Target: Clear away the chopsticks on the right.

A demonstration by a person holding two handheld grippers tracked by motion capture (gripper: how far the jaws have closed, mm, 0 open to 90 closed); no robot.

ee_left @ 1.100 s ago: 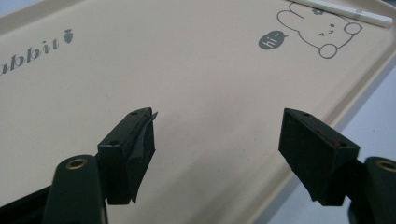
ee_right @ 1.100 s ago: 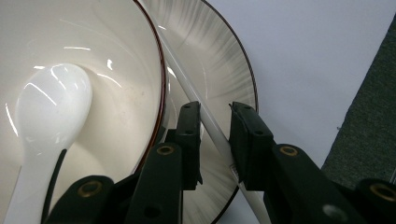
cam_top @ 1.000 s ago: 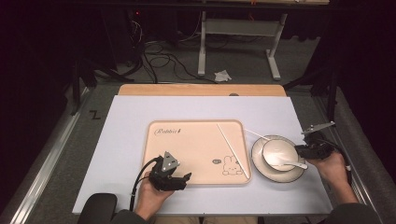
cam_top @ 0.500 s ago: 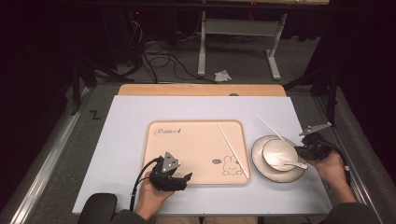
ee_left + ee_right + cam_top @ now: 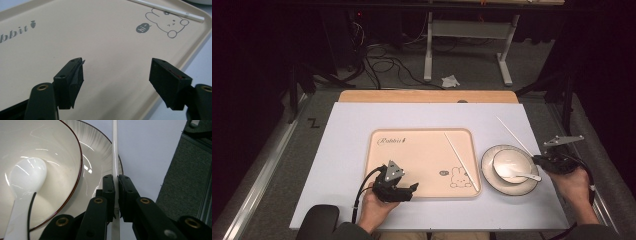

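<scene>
Right gripper point(image 5: 116, 187) clamped on a white chopstick point(image 5: 115, 150), jaws pressed nearly together with the stick pinched between them. Stick runs straight ahead past the jaw tips in the right gripper view, over the rim of the plate point(image 5: 100, 152) and on above the white table point(image 5: 150, 150). In the high view, same chopstick point(image 5: 513, 134) slants up and away from the right gripper point(image 5: 546, 161), at the table's right side, just beside the plate point(image 5: 490, 175). Cannot tell whether the far end touches the table.

Bowl point(image 5: 62, 177) sits on the plate, white spoon point(image 5: 25, 185) resting inside it, handle toward the camera. In the high view, spoon handle point(image 5: 526, 175) pokes out over the bowl point(image 5: 512, 161) rim toward the right hand point(image 5: 573, 186).

Left gripper point(image 5: 116, 75) wide open, nothing between the jaws, hovering low over the near part of the beige tray point(image 5: 100, 37). Cannot tell if the jaw tips touch the tray surface. Rabbit drawing point(image 5: 166, 22) and "hi~" bubble ahead of the jaws, second chopstick point(image 5: 170, 11) lying across the tray's far corner beyond them. In the high view, left gripper point(image 5: 409, 190) at the tray's near edge, held by the left hand point(image 5: 374, 207); second chopstick point(image 5: 461, 161) lies diagonally on the tray point(image 5: 412, 150) near its right rim, well apart from the left gripper.
</scene>
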